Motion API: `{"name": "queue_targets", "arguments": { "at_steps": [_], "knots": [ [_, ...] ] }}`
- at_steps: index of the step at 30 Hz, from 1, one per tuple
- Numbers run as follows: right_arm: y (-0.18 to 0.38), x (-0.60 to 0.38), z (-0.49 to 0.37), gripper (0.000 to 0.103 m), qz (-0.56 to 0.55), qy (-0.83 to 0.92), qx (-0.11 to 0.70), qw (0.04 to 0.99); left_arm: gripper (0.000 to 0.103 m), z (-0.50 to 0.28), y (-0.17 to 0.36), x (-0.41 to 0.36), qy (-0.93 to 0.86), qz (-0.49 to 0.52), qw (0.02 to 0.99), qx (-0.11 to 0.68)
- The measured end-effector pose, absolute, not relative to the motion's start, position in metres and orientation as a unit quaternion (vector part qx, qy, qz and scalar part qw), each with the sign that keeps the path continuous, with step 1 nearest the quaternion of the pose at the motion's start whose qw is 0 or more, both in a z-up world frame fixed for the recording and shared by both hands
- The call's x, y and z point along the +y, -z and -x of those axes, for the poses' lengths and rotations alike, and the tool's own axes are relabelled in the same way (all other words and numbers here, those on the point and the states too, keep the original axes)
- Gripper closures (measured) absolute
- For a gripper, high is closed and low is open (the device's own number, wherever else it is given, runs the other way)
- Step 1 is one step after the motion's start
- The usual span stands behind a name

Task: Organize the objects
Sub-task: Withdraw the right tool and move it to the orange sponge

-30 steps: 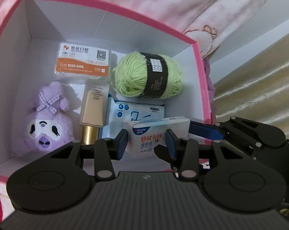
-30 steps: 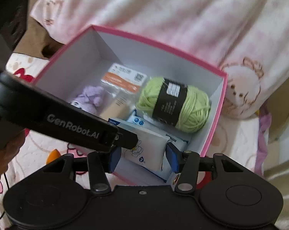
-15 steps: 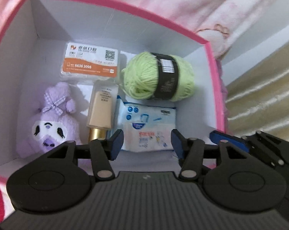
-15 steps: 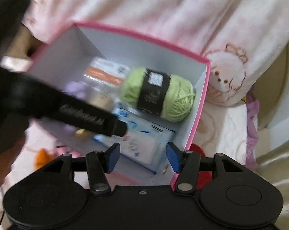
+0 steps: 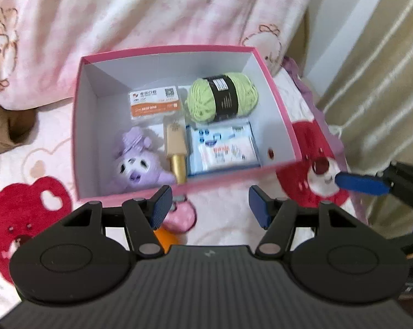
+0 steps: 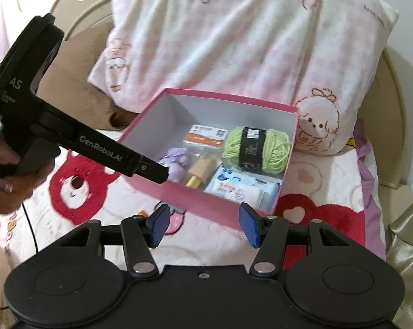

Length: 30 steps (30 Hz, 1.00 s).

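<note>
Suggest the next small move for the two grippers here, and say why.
Probably ease both away from the pink box and look for leftovers. The left gripper, jaws just opening, and the right gripper are open and empty, short of the box. The yarn, plush and wipes pack already lie inside.

Pink matt cardboard box (image 5: 285, 126); fuzzy green yarn ball (image 5: 222, 101); plush purple cloth toy (image 5: 137, 161); glossy plastic-wrapped wipes pack (image 5: 225, 148).
</note>
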State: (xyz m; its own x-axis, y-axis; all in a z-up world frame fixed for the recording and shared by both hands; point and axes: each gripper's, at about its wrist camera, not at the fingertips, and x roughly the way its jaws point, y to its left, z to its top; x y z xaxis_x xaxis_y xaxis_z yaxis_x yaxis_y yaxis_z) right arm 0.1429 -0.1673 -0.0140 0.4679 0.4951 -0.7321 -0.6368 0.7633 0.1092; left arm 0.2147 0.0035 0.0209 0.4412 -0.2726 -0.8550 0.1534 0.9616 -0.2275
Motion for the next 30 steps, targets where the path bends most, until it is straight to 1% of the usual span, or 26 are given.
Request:
{"name": "queue_targets", "arguments": {
  "at_steps": [2,6,12,20,25,28,30],
  "knots": [
    [0.006,-0.169,-0.13,0.042,0.094,-0.339,0.389,0.851,0.042,-0.199,-0.029,0.007,0.127,0.049,0.844,0.518],
    [-0.004,-0.17,-0.105,0.039,0.101,-0.355,0.379,0.848,0.038,-0.169,-0.04,0.014,0.133,0.037,0.846,0.515],
    [-0.003,-0.164,-0.076,0.039,0.109,-0.381,0.369,0.841,0.038,-0.136,-0.037,0.023,0.13,0.041,0.847,0.514],
    [0.015,-0.143,-0.064,0.037,0.12,-0.416,0.368,0.823,0.035,-0.118,-0.013,0.032,0.125,0.048,0.856,0.499],
    [0.034,-0.121,-0.06,0.035,0.15,-0.43,0.351,0.818,0.03,-0.119,0.009,0.041,0.124,0.063,0.861,0.49],
    [0.049,-0.11,-0.061,0.035,0.137,-0.436,0.372,0.808,0.025,-0.119,0.024,0.048,0.122,0.076,0.865,0.482],
    [0.06,-0.104,-0.059,0.035,0.136,-0.433,0.384,0.804,0.025,-0.119,0.035,0.053,0.128,0.092,0.859,0.486]
  ]
}}
